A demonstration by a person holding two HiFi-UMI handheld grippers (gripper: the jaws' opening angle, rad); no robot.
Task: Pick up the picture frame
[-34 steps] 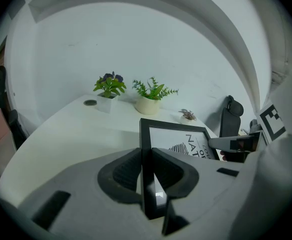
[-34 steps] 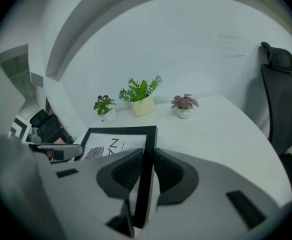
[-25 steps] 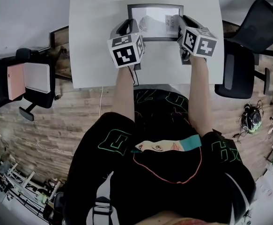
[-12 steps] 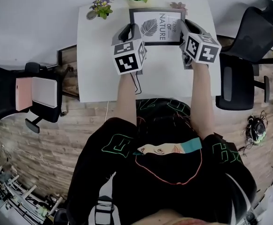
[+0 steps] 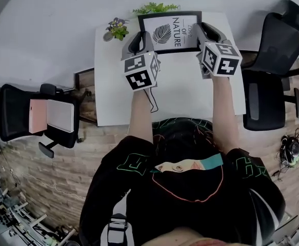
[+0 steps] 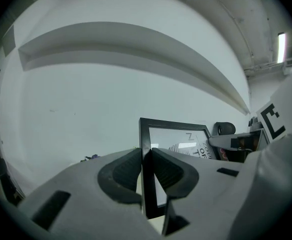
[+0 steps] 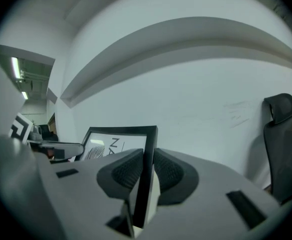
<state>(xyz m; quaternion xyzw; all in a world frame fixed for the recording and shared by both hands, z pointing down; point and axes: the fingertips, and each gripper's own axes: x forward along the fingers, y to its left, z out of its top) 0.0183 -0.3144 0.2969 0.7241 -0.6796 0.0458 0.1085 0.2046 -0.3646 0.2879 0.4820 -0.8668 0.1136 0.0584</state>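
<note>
The black picture frame (image 5: 170, 31) with a leaf print hangs in the air above the white table (image 5: 175, 94), held by both side edges. My left gripper (image 5: 140, 36) is shut on its left edge (image 6: 147, 174), the pads pressing the black border. On the right edge (image 7: 148, 174) my right gripper (image 5: 200, 31) is shut the same way. In both gripper views the frame (image 6: 176, 139) stands upright between the jaws against a white wall, its glass facing me in the head view.
Two small potted plants (image 5: 117, 28) (image 5: 154, 7) stand at the table's far edge by the wall. A black office chair (image 5: 272, 50) is at the right of the table, another chair (image 5: 26, 117) with a pink and white thing on it at the left.
Both grippers have risen together with the frame held between them; it has come up off the table and tilted upright, with the table dropping lower in the head view.
</note>
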